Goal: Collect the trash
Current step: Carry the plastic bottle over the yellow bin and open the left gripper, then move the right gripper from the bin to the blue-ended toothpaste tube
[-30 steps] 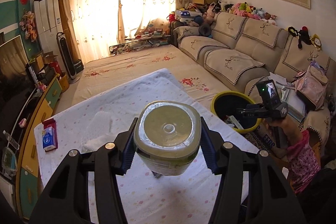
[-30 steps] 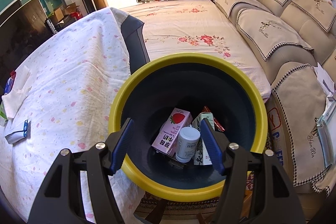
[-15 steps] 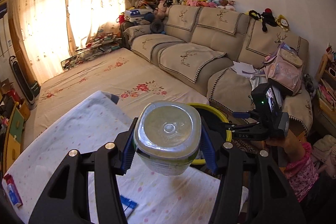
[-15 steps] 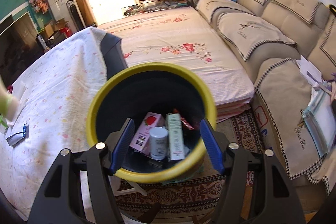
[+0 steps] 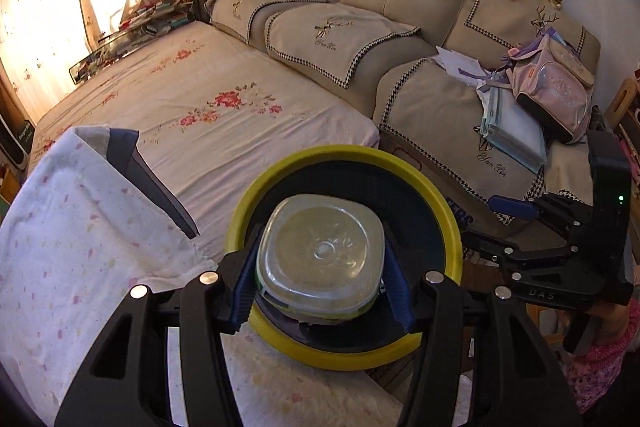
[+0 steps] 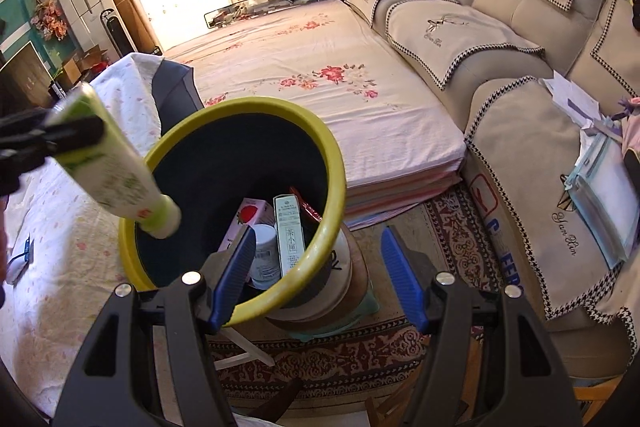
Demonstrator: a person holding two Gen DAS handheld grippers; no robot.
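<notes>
Left gripper is seen holding a green-and-clear plastic bottle between its blue pads, base toward the wrist camera. Jaws are opening at this moment, with the bottle between them; pads look in contact on both flanks, though the right-side contact is partly hidden by the bottle's edge, so a slight gap there can't be ruled out.

Bottle orientation, as read from the right wrist view: long axis tilted, cap end pointed down and into the bin mouth, base end up and toward the left gripper. The bottle is blurred in that view. Cap end is positioned just over the near-left part of the rim, inside the opening rather than outside it.

Bin is black inside with a yellow rim, placed just beside the cloth-covered table and near the floral mattress. Already in the bin: a pink strawberry carton, a small white jar, a tall narrow white box.

Right gripper is held with tongs spread and nothing pinched; the bin's near rim is seen between its fingers, not touched as far as can be told. It also shows at the right of the left wrist view, beside the bin.

A sofa is seen behind.
</notes>
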